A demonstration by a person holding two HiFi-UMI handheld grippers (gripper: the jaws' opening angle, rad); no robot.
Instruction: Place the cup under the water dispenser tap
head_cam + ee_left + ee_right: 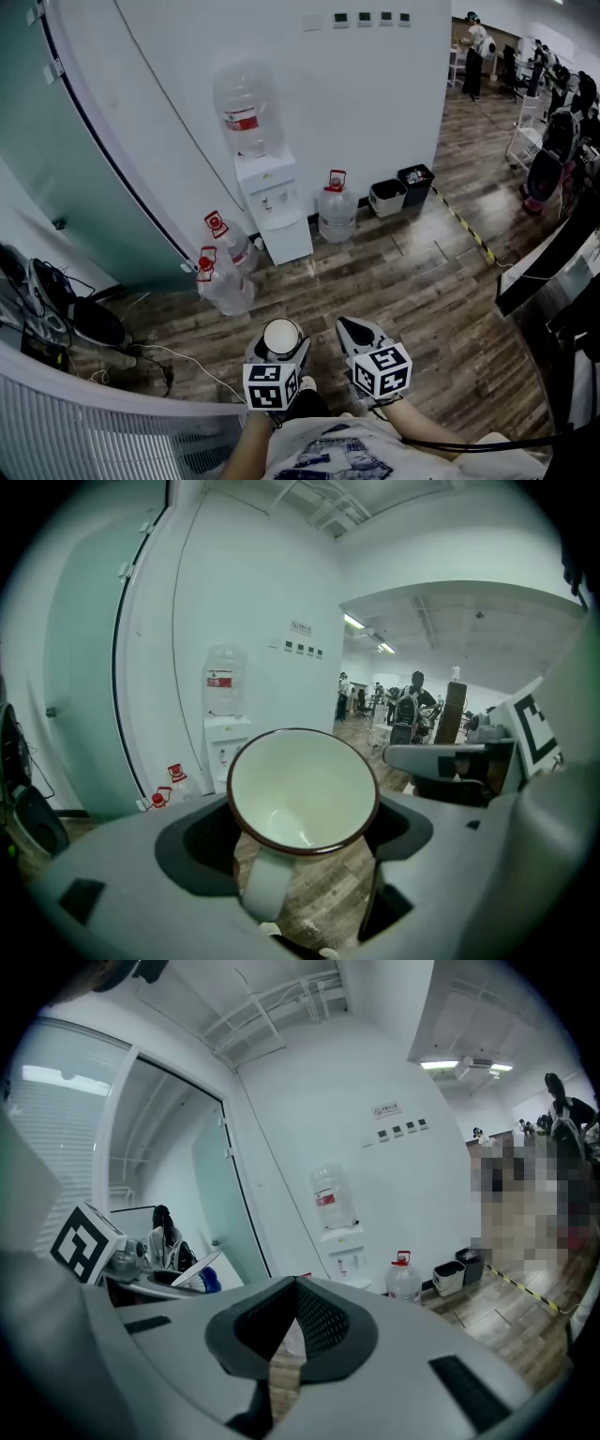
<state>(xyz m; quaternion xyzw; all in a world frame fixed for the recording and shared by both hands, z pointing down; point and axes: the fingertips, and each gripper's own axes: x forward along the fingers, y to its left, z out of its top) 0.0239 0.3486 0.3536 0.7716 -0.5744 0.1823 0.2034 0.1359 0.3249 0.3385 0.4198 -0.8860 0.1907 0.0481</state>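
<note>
- Your left gripper (278,349) has its jaws closed on the cup (302,789), one jaw on each side of the cup's body.
- The cup is white with a dark reddish rim. It sits right between the jaws at their front end, and it looks empty.
- In the left gripper view you look into the cup's mouth. Its handle (265,885) points down and back toward the gripper's body.
- In the head view the cup's round opening faces up, just ahead of this gripper's marker cube (270,385).
- Your right gripper (354,334) is just beside the left one, on its right. Its jaws are pressed together and hold nothing.
- The water dispenser (275,208) stands against the white wall, straight ahead of both grippers and well apart from them. The cup is nowhere near its tap.
- In the left gripper view the dispenser appears beyond the cup's rim, a little to the left of the jaws. A large clear bottle (247,108) is seated on top of it.
- The taps on the dispenser's front are too small to make out.
- Three water jugs with red caps rest on the wooden floor (422,291) between the grippers and the wall. Two (225,267) are left of the dispenser and one (336,214) is right of it.
- Two bins (401,190) stand farther right along the wall.
</note>
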